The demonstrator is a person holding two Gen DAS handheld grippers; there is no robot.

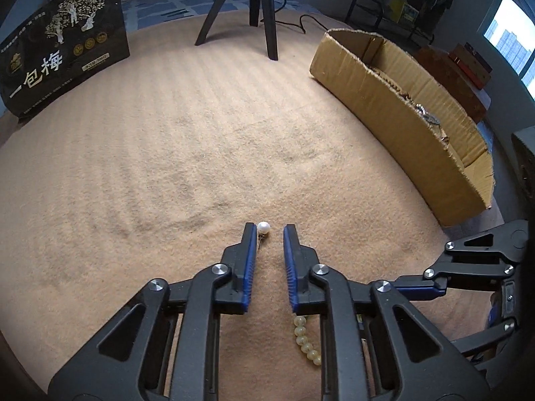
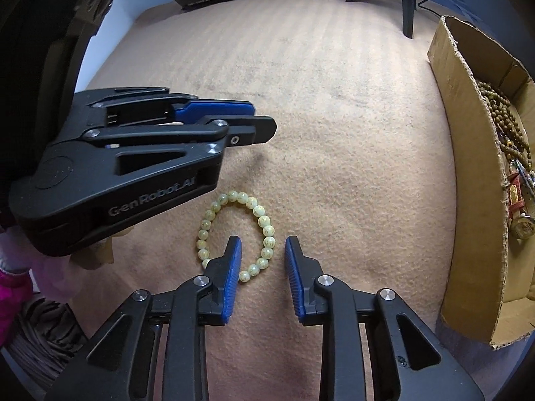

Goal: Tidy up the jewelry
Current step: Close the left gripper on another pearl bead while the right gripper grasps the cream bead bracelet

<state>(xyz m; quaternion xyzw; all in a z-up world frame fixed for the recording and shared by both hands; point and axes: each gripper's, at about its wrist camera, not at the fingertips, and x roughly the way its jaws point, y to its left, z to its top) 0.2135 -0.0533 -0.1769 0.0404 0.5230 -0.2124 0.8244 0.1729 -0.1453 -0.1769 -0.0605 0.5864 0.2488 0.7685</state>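
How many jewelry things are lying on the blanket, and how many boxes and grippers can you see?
Pearl earring: 1
Bead bracelet: 1
Cardboard box: 1
Black box: 1
Grippers: 2, left gripper and right gripper
Total: 6
More beads lie inside the cardboard box, too tangled to count.

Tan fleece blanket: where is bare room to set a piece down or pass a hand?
Widest free patch: the middle of the tan fleece blanket, bordered by the black printed bag, black tripod legs and long brown cardboard box. Crowded near the cameras: white pearl earring and pale green bead bracelet lie between both grippers' fingers. The box already holds brown beads.
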